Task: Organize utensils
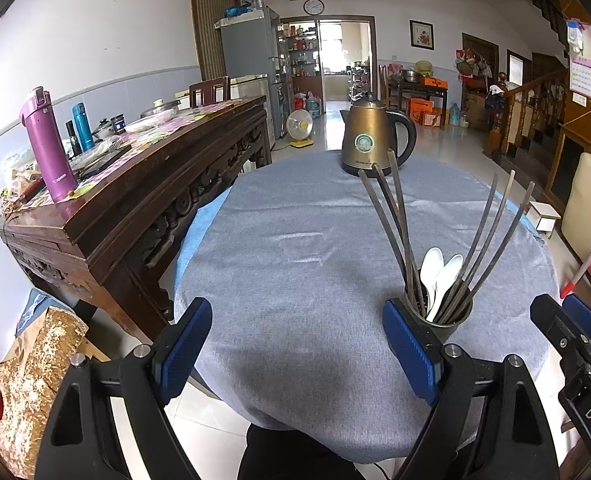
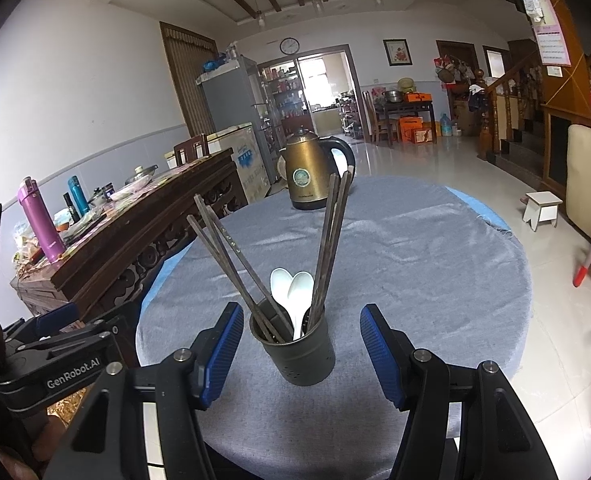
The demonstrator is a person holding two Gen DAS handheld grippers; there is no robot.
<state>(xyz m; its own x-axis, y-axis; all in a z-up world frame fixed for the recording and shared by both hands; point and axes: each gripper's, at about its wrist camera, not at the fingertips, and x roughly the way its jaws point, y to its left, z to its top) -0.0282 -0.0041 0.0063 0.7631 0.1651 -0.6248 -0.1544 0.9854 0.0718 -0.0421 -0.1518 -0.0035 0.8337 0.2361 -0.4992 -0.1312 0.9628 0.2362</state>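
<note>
1. While we look along both tools, the wooden sideboard stands off the left edge of the surface, apart from it, and carries a purple flask and a teal flask.
2. We see our left tool hovering over the near edge of the surface with its jaws spread wide and nothing between them; its blue pads touch nothing.
3. We find the surface round and draped in a grey-blue cloth, bare across its middle.
4. At the far edge of the surface stands a bronze kettle with a black handle, upright and well apart from the rest.
5. Near the near edge, towards the right as the left view shows it, sits the dark utensil holder, upright.
6. From the holder rise dark chopsticks in two fans, one leaning left and one leaning right, with two white spoons between them, bowls up.
7. We hold our right tool around the holder: the jaws stand moderately wide, one pad on each side, both clear of its wall, so nothing is gripped.
8. Off the right edge, on the tiled floor, stands a small white stool.
</note>
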